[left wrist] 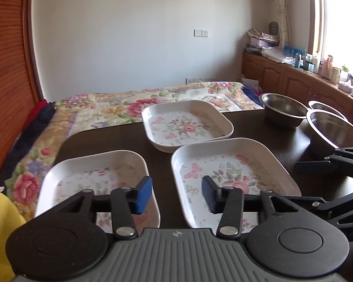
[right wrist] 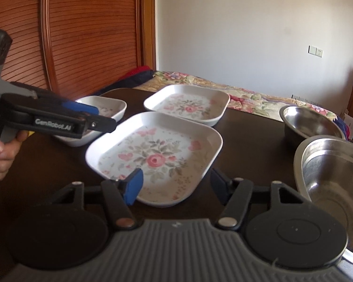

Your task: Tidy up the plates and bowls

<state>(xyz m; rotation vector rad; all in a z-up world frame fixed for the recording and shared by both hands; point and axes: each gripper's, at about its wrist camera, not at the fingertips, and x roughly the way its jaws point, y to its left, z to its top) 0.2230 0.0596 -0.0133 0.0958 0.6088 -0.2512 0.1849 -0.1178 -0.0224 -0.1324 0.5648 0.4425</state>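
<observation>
I am looking over a dark table (left wrist: 270,127) that is standing in front of a bed with a flowered quilt (left wrist: 101,110). Three white floral plates are lying on it: the near right plate (left wrist: 233,176), the near left plate (left wrist: 91,181) and the far plate (left wrist: 186,124), all apart from each other and none stacked. To the right, three steel bowls are sitting close together: the front bowl (right wrist: 334,176), the back bowl (right wrist: 310,124) and a third bowl (left wrist: 324,107) that is showing only partly behind them. My left gripper (left wrist: 176,193) is hanging released, with its blue pads (left wrist: 144,193) spread over the gap between the two near plates and touching nothing. My right gripper (right wrist: 176,185) is also standing wide apart, hovering at the near edge of the near right plate and gripping nothing. A hand (right wrist: 0,155) is holding the left tool's handle.
</observation>
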